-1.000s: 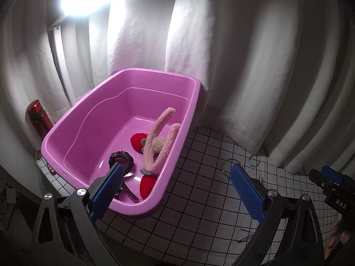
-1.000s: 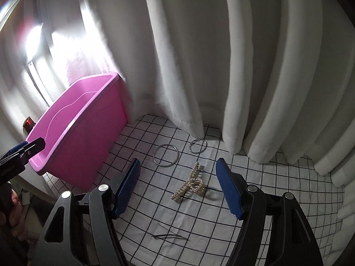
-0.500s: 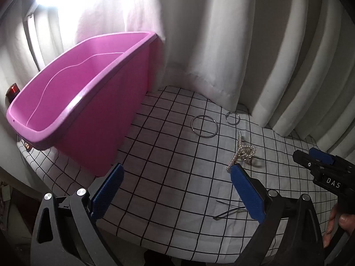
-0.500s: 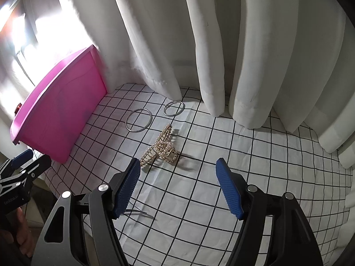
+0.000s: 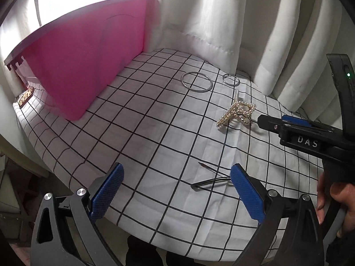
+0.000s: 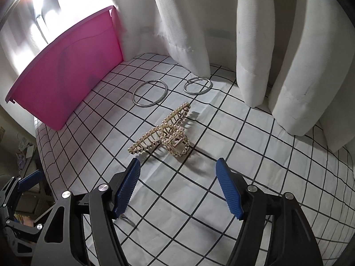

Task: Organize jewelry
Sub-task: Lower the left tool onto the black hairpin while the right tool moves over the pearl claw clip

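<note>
Judging by the tabletop point(image 6: 277, 155), most sorting remains: beside the pink bin point(image 6: 66, 77) lie two rings point(image 6: 149, 93), a pearl hair clip point(image 6: 164, 130) and hairpins point(image 5: 210, 180), all loose. Both my claws, right point(image 6: 177, 184) and left point(image 5: 177, 192), gape wide, holding nothing.

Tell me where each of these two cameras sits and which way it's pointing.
Left wrist: on the left gripper, angled down at the checked tablecloth and a dark hairpin; the right gripper and a hand show.
Right wrist: on the right gripper, angled down at the pearl-studded gold hair claw; open blue pads show.
Shared: claw, pink plastic tub, two silver rings, white curtain.
</note>
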Action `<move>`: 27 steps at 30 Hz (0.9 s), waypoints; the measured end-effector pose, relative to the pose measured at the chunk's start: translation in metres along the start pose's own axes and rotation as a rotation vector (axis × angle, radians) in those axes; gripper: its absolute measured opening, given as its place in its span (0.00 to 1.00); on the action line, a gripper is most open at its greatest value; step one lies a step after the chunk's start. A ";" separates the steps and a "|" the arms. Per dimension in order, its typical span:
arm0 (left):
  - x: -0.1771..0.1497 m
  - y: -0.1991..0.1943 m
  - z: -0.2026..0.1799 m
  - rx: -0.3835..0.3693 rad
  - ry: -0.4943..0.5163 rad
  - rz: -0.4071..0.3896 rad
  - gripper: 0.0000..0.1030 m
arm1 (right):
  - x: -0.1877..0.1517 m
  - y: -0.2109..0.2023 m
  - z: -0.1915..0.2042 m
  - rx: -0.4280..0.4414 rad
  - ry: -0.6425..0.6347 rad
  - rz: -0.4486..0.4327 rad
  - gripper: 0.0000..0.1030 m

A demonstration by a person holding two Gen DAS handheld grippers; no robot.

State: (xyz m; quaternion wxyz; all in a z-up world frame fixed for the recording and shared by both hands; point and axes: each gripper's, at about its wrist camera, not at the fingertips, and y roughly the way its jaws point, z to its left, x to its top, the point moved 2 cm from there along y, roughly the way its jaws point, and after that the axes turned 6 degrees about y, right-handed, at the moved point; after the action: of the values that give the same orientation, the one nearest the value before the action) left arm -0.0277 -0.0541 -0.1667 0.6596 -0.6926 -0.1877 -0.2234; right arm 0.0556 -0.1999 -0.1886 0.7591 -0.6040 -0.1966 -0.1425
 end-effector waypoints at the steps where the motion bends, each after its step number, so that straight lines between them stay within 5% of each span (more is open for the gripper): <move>1: -0.002 0.003 -0.002 0.004 -0.002 0.001 0.92 | 0.000 0.004 -0.001 0.010 -0.013 0.004 0.65; 27: -0.022 0.041 -0.062 0.015 0.077 -0.045 0.92 | 0.004 0.055 -0.017 0.107 -0.178 -0.001 0.65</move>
State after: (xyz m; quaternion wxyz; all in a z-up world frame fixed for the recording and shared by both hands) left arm -0.0269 -0.1173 -0.2117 0.6664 -0.6740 -0.1796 -0.2633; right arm 0.0860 -0.2034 -0.2374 0.7696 -0.5729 -0.2709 -0.0779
